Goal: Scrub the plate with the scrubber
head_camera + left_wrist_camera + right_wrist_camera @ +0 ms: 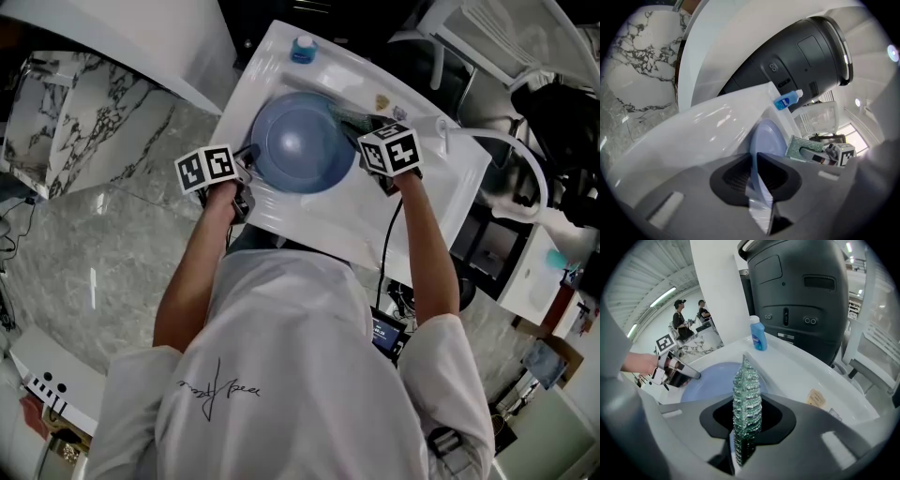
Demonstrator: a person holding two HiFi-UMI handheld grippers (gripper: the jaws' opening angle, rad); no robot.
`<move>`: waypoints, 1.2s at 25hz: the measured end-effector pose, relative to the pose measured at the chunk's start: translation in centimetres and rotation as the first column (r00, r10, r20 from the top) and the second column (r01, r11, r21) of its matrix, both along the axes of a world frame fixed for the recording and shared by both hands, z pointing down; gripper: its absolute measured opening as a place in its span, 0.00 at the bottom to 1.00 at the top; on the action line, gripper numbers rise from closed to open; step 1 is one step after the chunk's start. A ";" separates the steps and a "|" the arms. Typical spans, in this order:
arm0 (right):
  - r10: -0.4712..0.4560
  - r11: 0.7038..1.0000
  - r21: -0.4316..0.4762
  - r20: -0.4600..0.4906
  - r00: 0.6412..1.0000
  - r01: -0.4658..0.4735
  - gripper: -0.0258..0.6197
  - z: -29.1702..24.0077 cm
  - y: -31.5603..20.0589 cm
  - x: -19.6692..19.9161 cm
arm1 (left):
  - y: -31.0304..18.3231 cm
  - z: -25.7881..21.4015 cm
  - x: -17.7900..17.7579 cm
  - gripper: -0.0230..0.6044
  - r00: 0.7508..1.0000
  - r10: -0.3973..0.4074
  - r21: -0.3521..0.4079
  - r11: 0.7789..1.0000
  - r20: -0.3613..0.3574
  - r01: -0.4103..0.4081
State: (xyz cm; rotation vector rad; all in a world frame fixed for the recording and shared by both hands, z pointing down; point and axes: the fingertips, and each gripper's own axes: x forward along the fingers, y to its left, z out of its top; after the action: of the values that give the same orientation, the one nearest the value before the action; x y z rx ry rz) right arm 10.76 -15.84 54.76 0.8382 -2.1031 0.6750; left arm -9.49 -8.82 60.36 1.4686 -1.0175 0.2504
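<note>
While the left gripper [244, 180] clamps its jaws on the plate [300, 142] rim, mid-worktop [427, 192], the jaws of the right gripper [373, 155] pinch the scrubber [746, 401]. Scrubbing step, apparently; the next move calls for firm strokes across the plate face.

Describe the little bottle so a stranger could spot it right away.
Start at the white basin in front of the person, with a blue plate in its middle. Look past the plate to the basin's far rim: the bottle stands there upright, alone. It is small, bright blue with a white cap, unlike the wide, paler plate.
</note>
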 end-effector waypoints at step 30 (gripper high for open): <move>0.479 0.765 -0.624 0.388 0.787 -0.158 0.13 2.6 0.4 -12.7 | -0.1 -0.1 -0.2 0.20 1.000 -0.011 0.002 1.000 -0.014 0.011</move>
State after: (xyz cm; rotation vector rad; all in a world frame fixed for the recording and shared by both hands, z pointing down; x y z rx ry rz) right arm -1.96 -15.45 57.33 0.7331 -2.0174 1.8123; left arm -9.70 -8.88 60.23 1.4639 -1.0151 0.2311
